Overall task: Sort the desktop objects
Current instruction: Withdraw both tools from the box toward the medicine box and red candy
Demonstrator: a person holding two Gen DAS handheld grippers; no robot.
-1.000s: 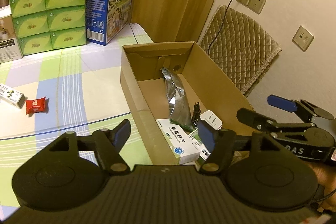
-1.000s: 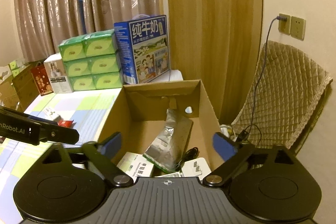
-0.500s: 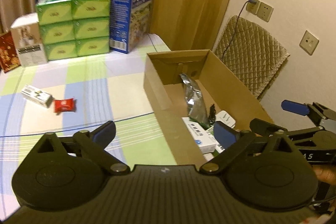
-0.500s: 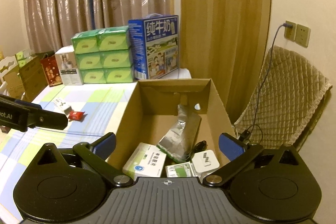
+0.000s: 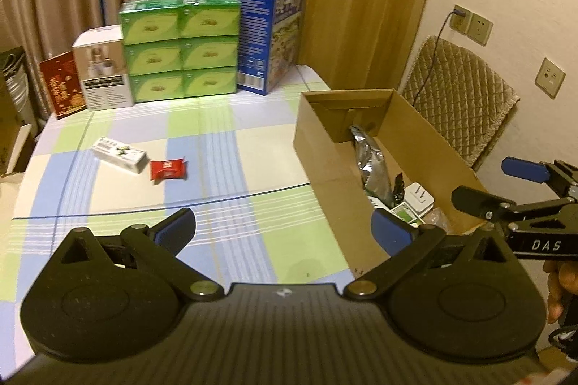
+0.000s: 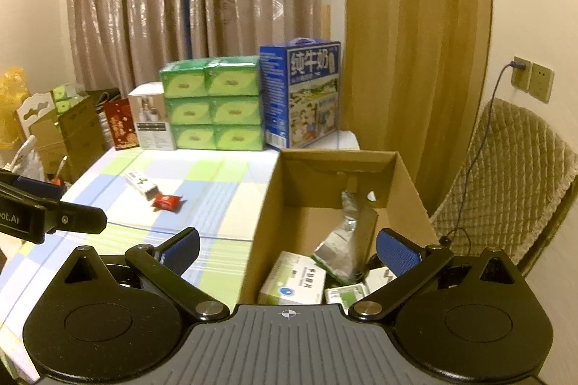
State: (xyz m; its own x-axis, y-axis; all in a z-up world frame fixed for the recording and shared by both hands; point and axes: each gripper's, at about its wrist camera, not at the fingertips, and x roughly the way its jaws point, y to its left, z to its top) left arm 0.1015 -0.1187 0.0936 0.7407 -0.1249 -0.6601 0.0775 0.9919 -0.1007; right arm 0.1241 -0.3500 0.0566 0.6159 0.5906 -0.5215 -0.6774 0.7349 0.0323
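An open cardboard box (image 5: 318, 146) (image 6: 267, 204) stands at the table's right side. Inside lie a silver foil pouch (image 5: 372, 164) (image 6: 343, 240), a white medicine box (image 6: 292, 284), a white charger (image 5: 419, 197) and other small packs. On the checked tablecloth, left of the box, a red snack packet (image 5: 168, 168) (image 6: 166, 202) lies beside a small white carton (image 5: 119, 154) (image 6: 141, 184). My left gripper (image 5: 283, 229) is open and empty above the table's near part. My right gripper (image 6: 287, 247) is open and empty at the box's near end; it also shows in the left wrist view (image 5: 505, 182).
Along the table's far edge stand stacked green tissue packs (image 5: 180, 49), a blue milk carton (image 5: 271, 34), a white box (image 5: 103, 70) and a red card (image 5: 63, 89). A quilted chair (image 5: 458, 107) is behind the box, with a cable to a wall socket (image 5: 460, 16).
Both grippers have pulled back and up from the box, and the left one has swung left. The left gripper's jaws are wider apart. Nothing on the table moved.
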